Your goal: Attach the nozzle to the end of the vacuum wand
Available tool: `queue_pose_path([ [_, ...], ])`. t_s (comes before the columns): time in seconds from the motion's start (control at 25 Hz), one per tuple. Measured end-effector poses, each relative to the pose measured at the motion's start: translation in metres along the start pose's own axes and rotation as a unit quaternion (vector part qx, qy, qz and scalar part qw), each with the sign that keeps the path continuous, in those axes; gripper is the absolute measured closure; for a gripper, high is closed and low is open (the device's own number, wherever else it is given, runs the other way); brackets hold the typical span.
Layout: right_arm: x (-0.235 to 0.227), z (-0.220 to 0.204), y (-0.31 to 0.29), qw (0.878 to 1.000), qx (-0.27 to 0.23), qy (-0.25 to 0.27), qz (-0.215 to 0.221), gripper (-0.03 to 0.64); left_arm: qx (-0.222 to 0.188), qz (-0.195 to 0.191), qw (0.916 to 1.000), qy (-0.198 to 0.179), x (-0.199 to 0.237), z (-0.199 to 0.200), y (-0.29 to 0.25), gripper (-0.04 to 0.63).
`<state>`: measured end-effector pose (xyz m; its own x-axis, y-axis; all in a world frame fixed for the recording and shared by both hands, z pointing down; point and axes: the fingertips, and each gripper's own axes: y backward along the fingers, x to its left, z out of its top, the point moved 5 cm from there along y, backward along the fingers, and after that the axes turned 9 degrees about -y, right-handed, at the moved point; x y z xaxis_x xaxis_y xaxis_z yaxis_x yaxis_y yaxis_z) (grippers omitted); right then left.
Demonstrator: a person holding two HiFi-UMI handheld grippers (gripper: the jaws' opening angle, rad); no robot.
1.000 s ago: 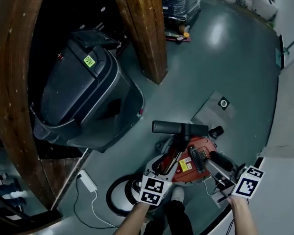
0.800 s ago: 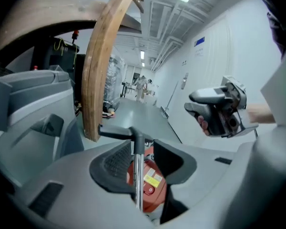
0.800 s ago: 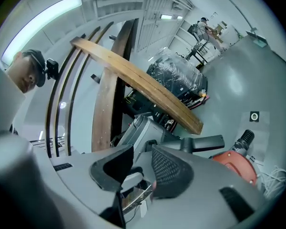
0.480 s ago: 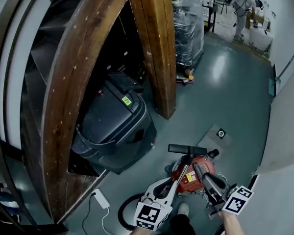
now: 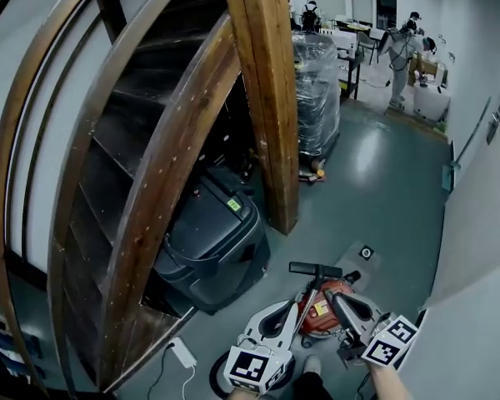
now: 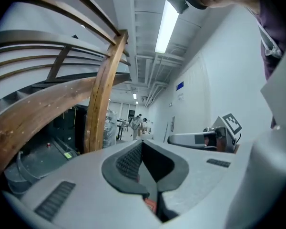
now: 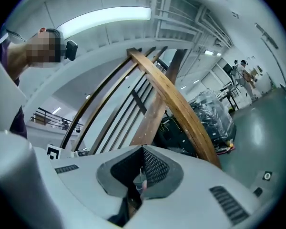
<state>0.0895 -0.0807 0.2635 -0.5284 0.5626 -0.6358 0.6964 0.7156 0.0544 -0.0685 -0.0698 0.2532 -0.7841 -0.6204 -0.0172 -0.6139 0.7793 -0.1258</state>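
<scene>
I'm holding 2 grippers low in the head view, both pointing away from me. Left gripper (image 6: pixel 142 143): jaws have just been closing, pads are now pressing together w/ nothing btwn them. Right gripper (image 7: pixel 143 150): same, jaws have just been closing and are pressing together, not pinching anything. A small pale bit is showing at its pads, too blurry to tell what.

1 red vacuum (image 5: pixel 321 305) is sitting on the floor (image 5: pixel 383 182), btwn & just beyond the 2 grippers, w/ most of its body hiding behind them. 1 black T-shaped bar (image 5: pixel 315 268) is sticking out on its far side. I can't tell if that's a wand end or a handle.

1 dark hose loop (image 5: pixel 213 375) is getting cut off at the bottom edge. 1 white power strip (image 5: pixel 182 352) is lying near it.

1 dark grey bin (image 5: pixel 212 244) w/ 1 green sticker (image 5: pixel 232 204) is sitting under the wooden staircase (image 5: pixel 162 173), partly hiding behind a curved beam. 1 straight wood post (image 5: pixel 267 98), 1 shrink-wrapped pallet (image 5: pixel 317 82) & 1 floor socket plate (image 5: pixel 366 252) are showing too.

People (image 5: pixel 397 48) are standing at the far end: at least 2, too small to count properly.
</scene>
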Motion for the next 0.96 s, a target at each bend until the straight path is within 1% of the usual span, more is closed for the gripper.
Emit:
queue_pose_path([
  [0.2,0.050,0.021,0.012,0.999,-0.021,0.046,0.006,0.598,-0.029,-0.001,0.9996,-0.006,-0.011,0.043,0.026,0.591],
  [0.44,0.089,0.037,0.027,0.996,-0.041,0.083,0.014,0.600,-0.050,0.007,0.9986,-0.013,-0.021,0.067,0.056,0.591],
  [0.68,0.104,0.029,0.040,0.995,-0.049,0.092,0.003,0.600,-0.055,-0.001,0.9983,-0.019,-0.025,0.066,0.074,0.591],
  [0.96,0.106,0.037,0.049,0.994,-0.054,0.094,-0.002,0.599,-0.054,-0.005,0.9983,-0.021,-0.033,0.071,0.073,0.591],
])
